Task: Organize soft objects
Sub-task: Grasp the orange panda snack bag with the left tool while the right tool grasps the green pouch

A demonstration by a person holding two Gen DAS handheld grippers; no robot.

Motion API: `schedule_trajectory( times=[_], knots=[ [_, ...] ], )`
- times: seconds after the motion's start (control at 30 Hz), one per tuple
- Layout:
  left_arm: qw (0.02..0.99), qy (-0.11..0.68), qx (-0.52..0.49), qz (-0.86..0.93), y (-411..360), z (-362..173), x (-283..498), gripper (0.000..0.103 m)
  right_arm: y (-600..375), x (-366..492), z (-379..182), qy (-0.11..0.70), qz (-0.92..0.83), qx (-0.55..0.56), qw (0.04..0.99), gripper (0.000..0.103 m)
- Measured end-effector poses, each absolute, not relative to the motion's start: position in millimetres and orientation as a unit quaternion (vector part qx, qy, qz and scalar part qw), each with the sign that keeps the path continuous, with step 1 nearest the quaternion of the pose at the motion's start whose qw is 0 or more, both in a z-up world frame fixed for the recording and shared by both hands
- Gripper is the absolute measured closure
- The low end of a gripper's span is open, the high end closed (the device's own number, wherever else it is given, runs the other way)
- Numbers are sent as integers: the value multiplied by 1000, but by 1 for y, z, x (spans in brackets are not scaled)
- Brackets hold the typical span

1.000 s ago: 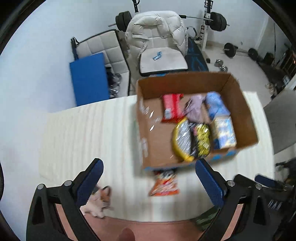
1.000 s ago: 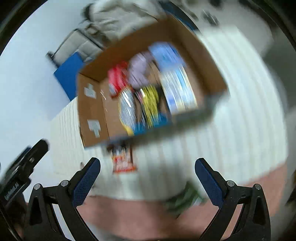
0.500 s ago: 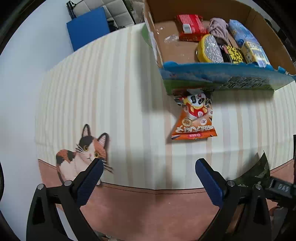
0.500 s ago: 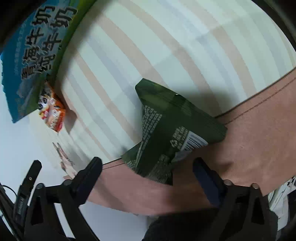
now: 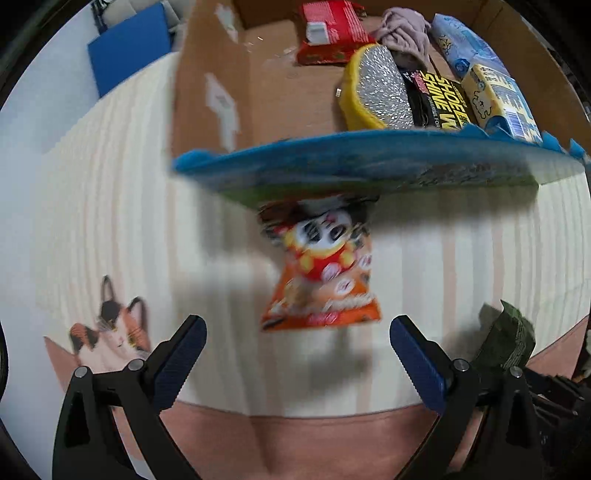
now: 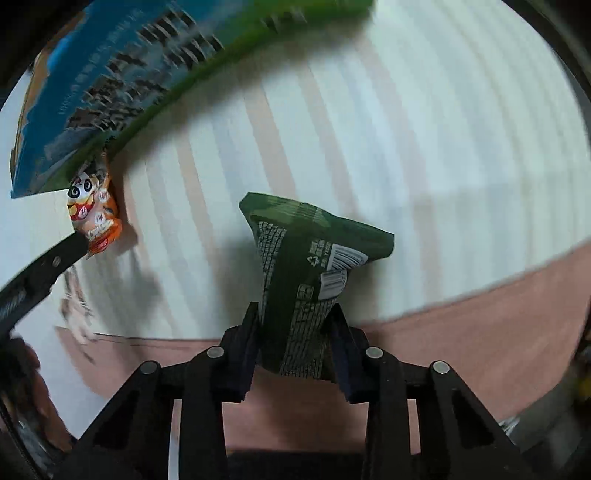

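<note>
An orange snack bag point(image 5: 321, 273) with a panda print lies on the striped tablecloth against the front wall of the cardboard box point(image 5: 266, 92). My left gripper point(image 5: 297, 354) is open just in front of the bag, not touching it. My right gripper point(image 6: 293, 332) is shut on a dark green snack bag point(image 6: 306, 266), which stands up from between its jaws; the bag also shows in the left wrist view point(image 5: 506, 339). The orange bag shows in the right wrist view point(image 6: 94, 214) at the far left.
The box holds a red pack point(image 5: 328, 33), a pink cloth point(image 5: 402, 33), a yellow-rimmed silver sponge point(image 5: 380, 92), a black shoe-wipe pack point(image 5: 439, 99) and blue tissue packs point(image 5: 495, 92). A cat picture point(image 5: 110, 332) is printed on the tablecloth at left.
My right gripper has closed on the green bag, which was lying between its open jaws. My left gripper has moved closer to the orange bag.
</note>
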State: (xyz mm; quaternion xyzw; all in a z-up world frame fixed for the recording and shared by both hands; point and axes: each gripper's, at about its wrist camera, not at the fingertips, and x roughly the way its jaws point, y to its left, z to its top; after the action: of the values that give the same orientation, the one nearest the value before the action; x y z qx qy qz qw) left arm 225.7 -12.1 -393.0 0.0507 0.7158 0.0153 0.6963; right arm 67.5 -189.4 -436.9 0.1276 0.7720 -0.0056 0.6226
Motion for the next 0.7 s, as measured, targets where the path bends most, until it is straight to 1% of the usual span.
schedule_trajectory(
  times=[0.17, 0.23, 0.27, 0.3, 0.33, 0.37, 0.4, 0.47, 0.63, 0.7],
  knots=[
    [669, 743, 28, 5, -23, -424, 248, 1, -179, 97, -436, 770, 2, 42, 637, 66],
    [661, 750, 20, 3, -25, -434, 252, 1, -177, 100, -437, 770, 4, 39, 636, 63],
    [660, 751, 14, 0, -26, -438, 254, 1, -176, 101, -439, 773, 5, 35, 633, 58],
    [659, 752, 7, -3, -27, -441, 254, 4, -179, 103, -440, 774, 5, 37, 632, 47],
    [660, 751, 1, -3, -27, -443, 254, 16, -184, 104, -439, 774, 9, 41, 632, 42],
    [662, 749, -2, -4, -27, -443, 253, 24, -184, 103, -439, 774, 12, 47, 632, 39],
    [662, 750, -2, -3, -28, -442, 251, 41, -184, 100, -439, 773, 12, 52, 632, 39],
    [659, 752, -9, -6, -27, -441, 244, 49, -184, 96, -441, 775, 16, 56, 630, 39],
    [654, 756, -24, 0, -28, -433, 206, 51, -196, 91, -449, 779, 14, 83, 621, 40],
    [648, 761, -33, -1, -29, -432, 186, 51, -195, 91, -455, 784, 17, 76, 616, 56]
  ],
)
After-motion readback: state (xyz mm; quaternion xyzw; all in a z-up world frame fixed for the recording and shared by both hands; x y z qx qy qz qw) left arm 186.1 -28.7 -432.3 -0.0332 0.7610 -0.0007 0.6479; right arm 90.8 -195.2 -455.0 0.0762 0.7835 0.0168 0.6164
